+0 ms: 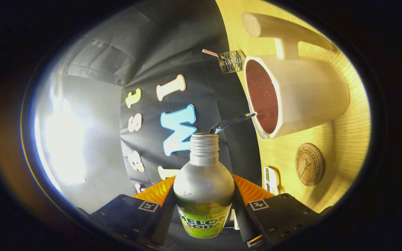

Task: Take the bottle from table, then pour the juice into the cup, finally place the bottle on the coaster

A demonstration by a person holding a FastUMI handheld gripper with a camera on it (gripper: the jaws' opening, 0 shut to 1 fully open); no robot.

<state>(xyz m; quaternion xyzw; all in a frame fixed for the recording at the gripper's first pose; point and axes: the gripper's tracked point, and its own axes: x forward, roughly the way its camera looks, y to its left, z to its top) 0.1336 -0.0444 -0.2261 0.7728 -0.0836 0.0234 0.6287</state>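
Pouring is under way: the silver, green-labelled soda bottle (pixel 203 190), clamped between the gripper (pixel 203 212) fingers and tipped sideways, sends a thin clear stream (pixel 232 122) into the white handled cup (pixel 302 101). Setting it on the round cork coaster (pixel 310 164) remains. A small wire rack (pixel 231 61) beyond the cup looks clear of the path.
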